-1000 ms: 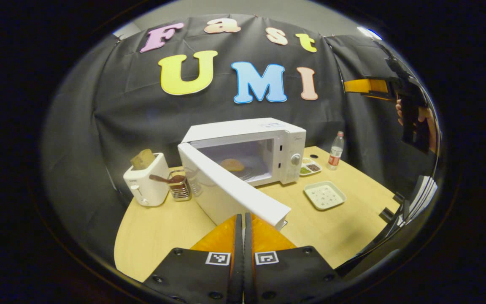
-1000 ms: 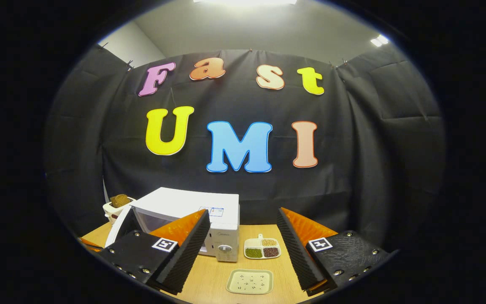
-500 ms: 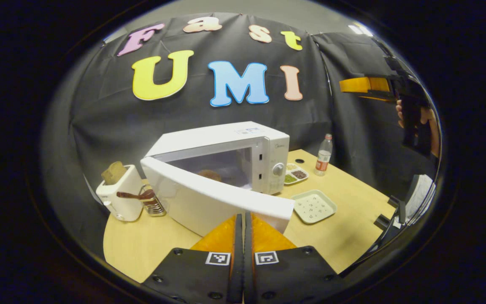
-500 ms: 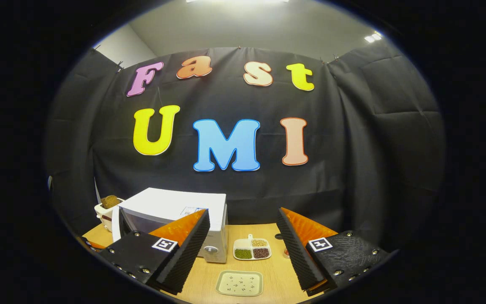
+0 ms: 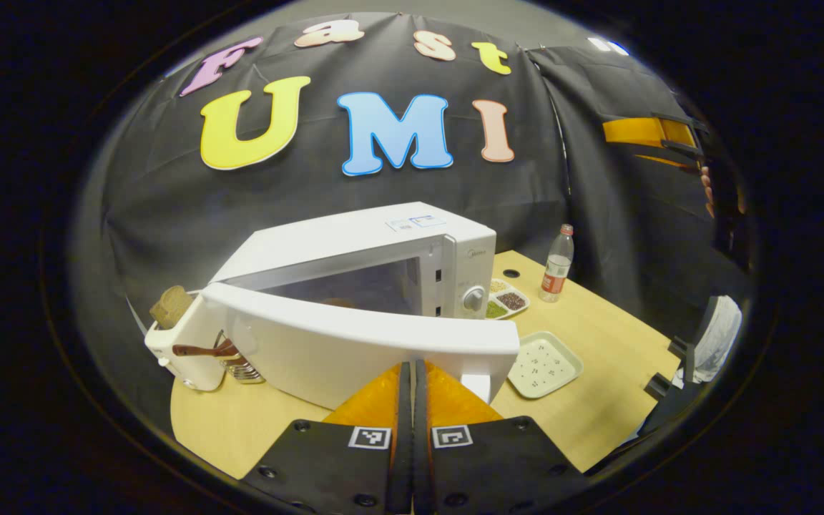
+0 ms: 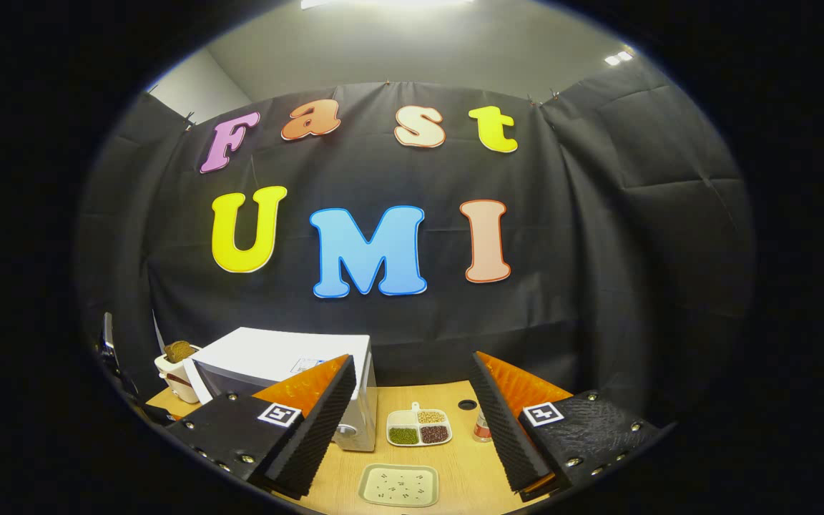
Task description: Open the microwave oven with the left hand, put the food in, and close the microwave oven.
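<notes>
Left gripper view: tool (image 5: 412,372) closed, against microwave door (image 5: 355,343).

Glossy white plastic microwave (image 5: 355,257), matt pale wood table (image 5: 598,408)

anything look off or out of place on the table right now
Nothing is spilled or broken. The one thing not squared away is the microwave door, partly open with the shut left hand-held gripper right against its outer face. The toaster, tray, sectioned dish and bottle all sit upright on the table.
</notes>
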Demonstrator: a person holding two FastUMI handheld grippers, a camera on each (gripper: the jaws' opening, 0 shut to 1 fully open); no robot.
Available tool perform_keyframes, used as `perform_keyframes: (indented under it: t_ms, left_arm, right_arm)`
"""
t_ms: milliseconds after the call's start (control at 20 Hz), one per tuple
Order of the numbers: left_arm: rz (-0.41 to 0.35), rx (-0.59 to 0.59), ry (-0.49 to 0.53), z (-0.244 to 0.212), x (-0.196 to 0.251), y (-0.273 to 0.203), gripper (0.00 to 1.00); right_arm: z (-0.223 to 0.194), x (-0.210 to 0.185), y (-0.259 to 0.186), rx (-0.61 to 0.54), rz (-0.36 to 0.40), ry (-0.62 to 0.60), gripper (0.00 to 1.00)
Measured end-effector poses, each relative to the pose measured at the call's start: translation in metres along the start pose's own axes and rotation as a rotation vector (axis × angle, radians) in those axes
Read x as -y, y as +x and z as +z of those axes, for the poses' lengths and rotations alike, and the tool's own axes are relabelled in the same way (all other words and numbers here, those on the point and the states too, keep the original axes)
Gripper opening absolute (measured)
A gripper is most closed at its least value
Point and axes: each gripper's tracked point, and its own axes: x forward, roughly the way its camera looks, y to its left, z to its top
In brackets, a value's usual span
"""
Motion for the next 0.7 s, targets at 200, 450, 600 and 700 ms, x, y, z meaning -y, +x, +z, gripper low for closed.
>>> perform_keyframes:
  t_ms: [200, 450, 600, 700]
  left_arm:
    - [-0.013, -0.003, -0.017, 0.007, 0.010, 0.027, 0.07]
    - [-0.017, 0.014, -0.032, 0.022, 0.018, 0.052, 0.07]
    - [-0.013, 0.016, -0.059, 0.029, 0.019, 0.067, 0.07]
    - [-0.007, 0.020, -0.077, 0.032, 0.019, 0.075, 0.07]
  right_arm:
    - [-0.009, 0.004, -0.003, -0.014, -0.012, -0.006, 0.97]
    - [-0.012, -0.005, 0.003, -0.024, 0.023, -0.008, 0.97]
    - [-0.014, -0.007, 0.011, -0.031, 0.037, -0.009, 0.97]
    - [-0.018, -0.004, 0.013, -0.040, 0.037, -0.009, 0.97]
